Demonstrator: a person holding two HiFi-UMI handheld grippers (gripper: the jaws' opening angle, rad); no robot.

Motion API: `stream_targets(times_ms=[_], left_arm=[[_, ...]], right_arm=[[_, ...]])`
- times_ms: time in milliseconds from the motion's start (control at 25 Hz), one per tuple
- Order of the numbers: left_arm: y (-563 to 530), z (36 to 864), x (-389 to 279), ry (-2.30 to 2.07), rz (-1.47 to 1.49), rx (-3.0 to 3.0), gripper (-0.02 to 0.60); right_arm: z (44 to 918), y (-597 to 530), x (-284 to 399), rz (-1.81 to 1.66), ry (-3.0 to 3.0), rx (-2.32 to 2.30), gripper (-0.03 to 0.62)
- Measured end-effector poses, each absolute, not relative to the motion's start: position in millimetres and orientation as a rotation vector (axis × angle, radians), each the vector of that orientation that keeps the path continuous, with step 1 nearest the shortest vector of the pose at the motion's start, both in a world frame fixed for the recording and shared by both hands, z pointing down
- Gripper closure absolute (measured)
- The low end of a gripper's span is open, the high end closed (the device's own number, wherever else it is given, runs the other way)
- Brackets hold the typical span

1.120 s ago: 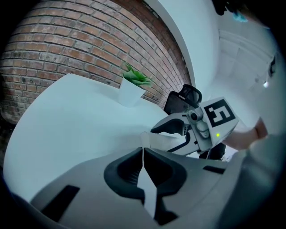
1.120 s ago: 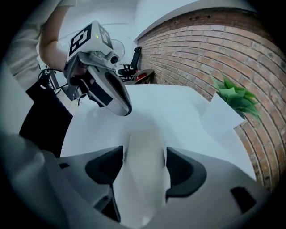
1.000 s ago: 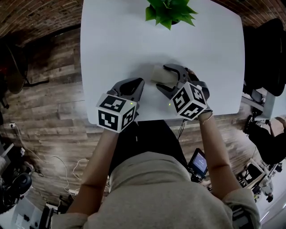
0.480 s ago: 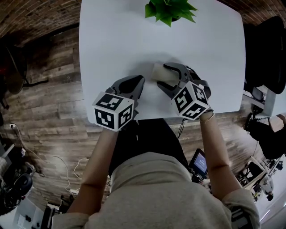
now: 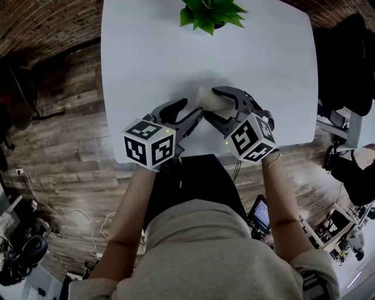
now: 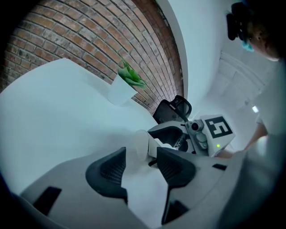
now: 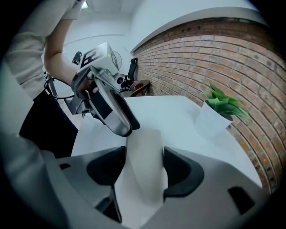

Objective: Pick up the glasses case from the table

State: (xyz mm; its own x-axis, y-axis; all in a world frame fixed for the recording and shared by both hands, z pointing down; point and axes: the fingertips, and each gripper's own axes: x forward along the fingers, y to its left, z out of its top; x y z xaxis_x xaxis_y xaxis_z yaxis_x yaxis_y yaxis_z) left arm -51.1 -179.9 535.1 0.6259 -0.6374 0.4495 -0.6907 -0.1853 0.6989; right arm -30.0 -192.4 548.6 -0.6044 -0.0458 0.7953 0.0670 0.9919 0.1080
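The glasses case [image 5: 211,98] is a pale, whitish oblong case near the front of the white table [image 5: 146,58]. My right gripper [image 5: 211,104] is shut on it, and in the right gripper view the case [image 7: 145,138] fills the gap between both pads of the gripper [image 7: 144,163]. My left gripper [image 5: 194,107] comes in from the left with its jaws opening. Its tips lie close to the case's left end. In the left gripper view nothing is between the jaws of the gripper [image 6: 142,156], and the case [image 6: 142,143] lies just ahead of them.
A green plant [image 5: 208,14] in a white pot stands at the table's far edge. A black chair [image 5: 345,53] is to the table's right. Wooden floor lies on the left. The person stands at the table's near edge.
My left gripper has gone from shut to open and has moved right toward the case's end. The right gripper has stayed on the case.
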Motion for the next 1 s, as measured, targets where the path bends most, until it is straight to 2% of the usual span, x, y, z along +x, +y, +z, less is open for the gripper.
stream_targets(times_ms=[160,680,800,920,1000], left_arm=[[-183.4,529.2,-41.5,-1.000,0.008,1.867,0.350],[-191.0,526.7,-1.6,-0.840,0.029,1.896,0.347],[-192.0,527.8,3.4,-0.821,0.044,1.892,0.353],[-191.2,527.9,7.1,-0.795,0.055,1.881,0.403],[-190.8,527.7,7.4,-0.790,0.065,1.868,0.414]], right_arm=[[540.3,-186.8,-28.1,-0.167,-2.254,-0.016,0.322],[520.1,-167.1,-28.6,-0.202,-2.359,-0.063,0.322],[518.6,-165.3,-28.2,-0.203,-2.367,-0.078,0.322],[519.4,-164.9,-27.5,-0.200,-2.368,-0.084,0.322],[519.7,-165.6,-28.0,-0.190,-2.368,-0.074,0.321]])
